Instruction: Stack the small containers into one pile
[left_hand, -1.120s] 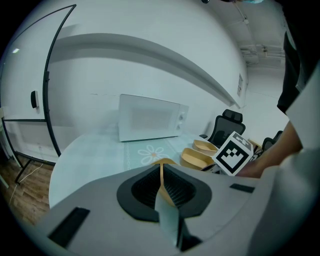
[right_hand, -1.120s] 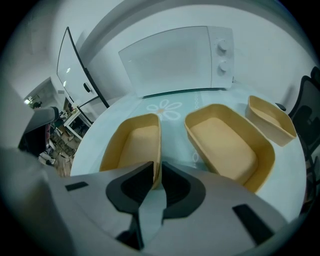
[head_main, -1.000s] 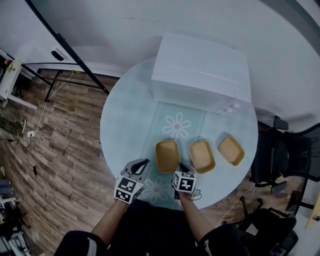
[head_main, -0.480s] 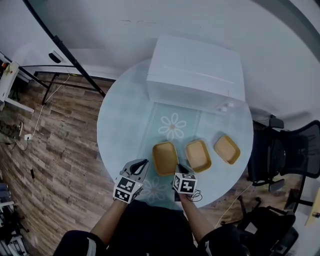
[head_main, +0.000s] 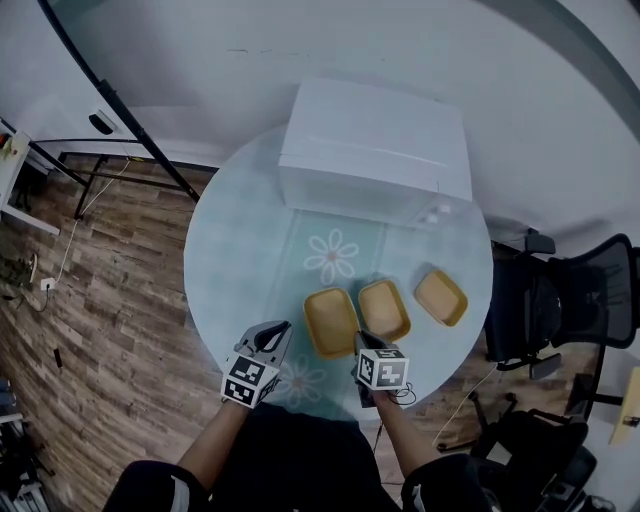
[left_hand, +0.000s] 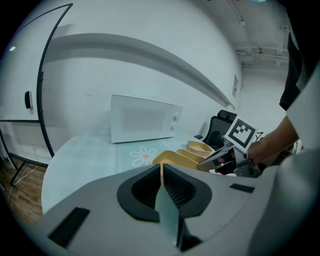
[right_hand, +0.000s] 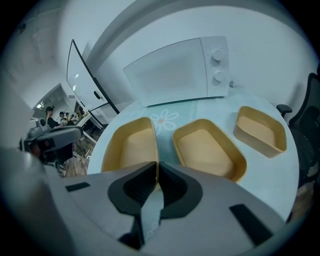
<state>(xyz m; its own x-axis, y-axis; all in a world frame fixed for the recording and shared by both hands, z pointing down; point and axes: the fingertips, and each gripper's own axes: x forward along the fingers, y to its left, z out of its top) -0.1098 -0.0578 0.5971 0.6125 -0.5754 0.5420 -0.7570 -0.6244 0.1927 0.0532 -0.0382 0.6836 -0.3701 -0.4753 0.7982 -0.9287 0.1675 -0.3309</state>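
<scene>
Three small tan containers stand in a row on the round table: the left one (head_main: 331, 322) (right_hand: 131, 147), the middle one (head_main: 385, 310) (right_hand: 207, 147) and the right one (head_main: 441, 296) (right_hand: 260, 130). All three are empty and sit apart from each other. My left gripper (head_main: 277, 329) (left_hand: 161, 167) hovers just left of the left container, shut on nothing. My right gripper (head_main: 360, 338) (right_hand: 156, 167) sits at the near edge between the left and middle containers, its jaws shut and empty. In the left gripper view the containers (left_hand: 176, 157) lie ahead to the right.
A white microwave (head_main: 375, 150) (right_hand: 177, 75) fills the far side of the pale blue table (head_main: 240, 250). A flower-print mat (head_main: 335, 255) lies in front of it. Black office chairs (head_main: 560, 310) stand to the right, and wooden floor (head_main: 90, 300) lies to the left.
The head view has shifted a little, so the table sits slightly further left. Both grippers stay shut near the front edge; the right one has edged slightly right. The containers have not moved.
</scene>
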